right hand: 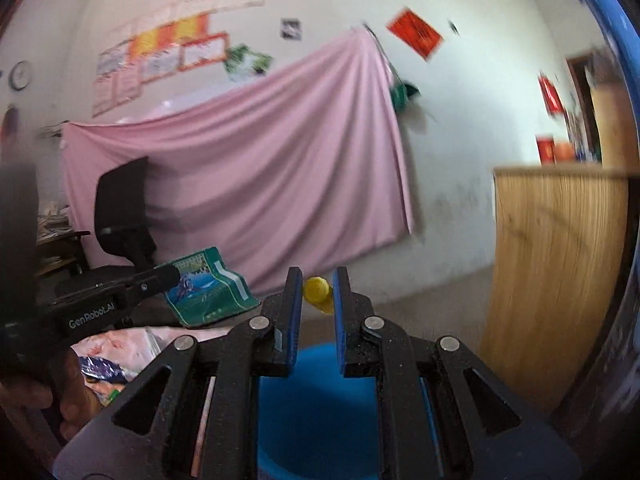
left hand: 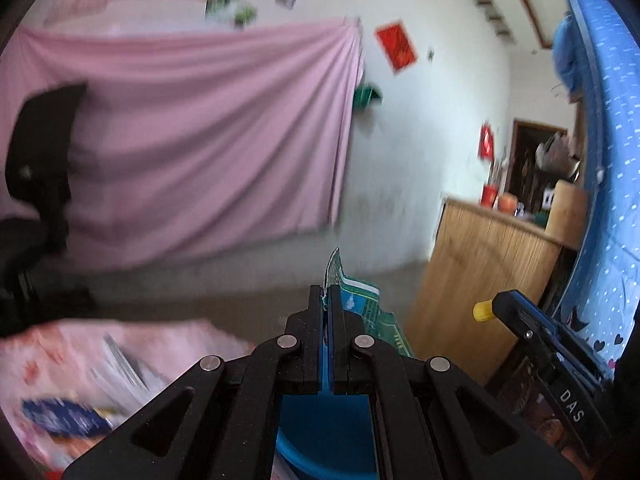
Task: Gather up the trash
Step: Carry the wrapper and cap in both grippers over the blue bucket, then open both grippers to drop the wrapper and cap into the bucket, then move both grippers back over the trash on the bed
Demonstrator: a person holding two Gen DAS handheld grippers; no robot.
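Above a blue bin, the left gripper pinches a green wrapper by one edge — light, limp, crinkly — while the right gripper clamps a small yellow piece, seemingly rigid and slick, best held across its middle.

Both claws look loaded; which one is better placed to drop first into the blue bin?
Probably the right. The right claw holds the yellow item with the blue bin directly below. The left claw, clamping the green wrapper, also sits over it, less centred.
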